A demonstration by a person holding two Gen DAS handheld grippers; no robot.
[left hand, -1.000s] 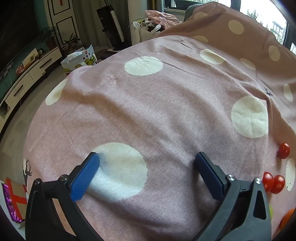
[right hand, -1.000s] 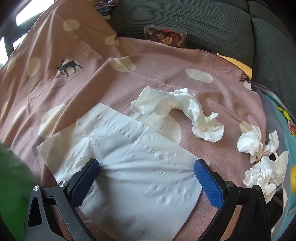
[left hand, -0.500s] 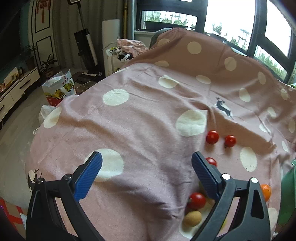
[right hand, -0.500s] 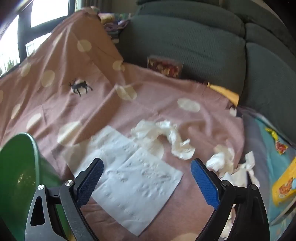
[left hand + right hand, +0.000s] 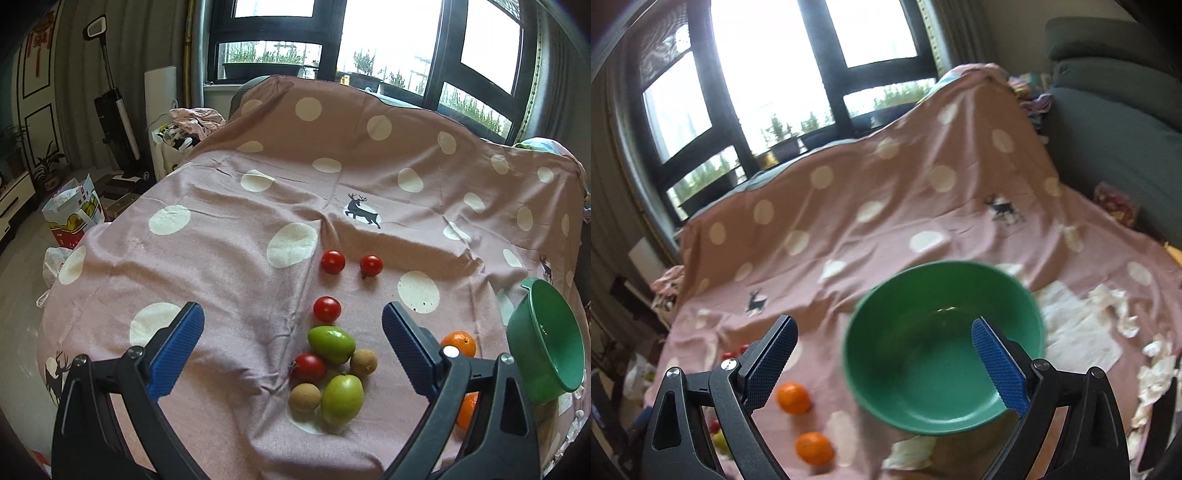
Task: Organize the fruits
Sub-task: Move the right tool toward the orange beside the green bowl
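Note:
In the left wrist view, fruit lies on a pink polka-dot cloth [image 5: 221, 258]: several red tomatoes [image 5: 327, 309], two green fruits [image 5: 331, 344], two small brown fruits [image 5: 363, 362] and two oranges [image 5: 459, 343]. A green bowl [image 5: 543, 350] stands at the right. My left gripper [image 5: 291, 347] is open and empty above the fruit pile. In the right wrist view, my right gripper [image 5: 882, 362] is open and empty over the green bowl [image 5: 942, 347], with two oranges [image 5: 793, 398] to its left.
Flat and crumpled white tissues [image 5: 1082, 332] lie right of the bowl. A dark green sofa [image 5: 1126, 140] is at the right. Beyond the cloth's left edge are a shopping bag [image 5: 70, 218], a vacuum [image 5: 114, 110] and windows [image 5: 369, 40] behind.
Both grippers have pulled back and swung. The left view turned right from bare cloth onto the fruit pile and bowl. The right view turned left from the tissues onto the green bowl.

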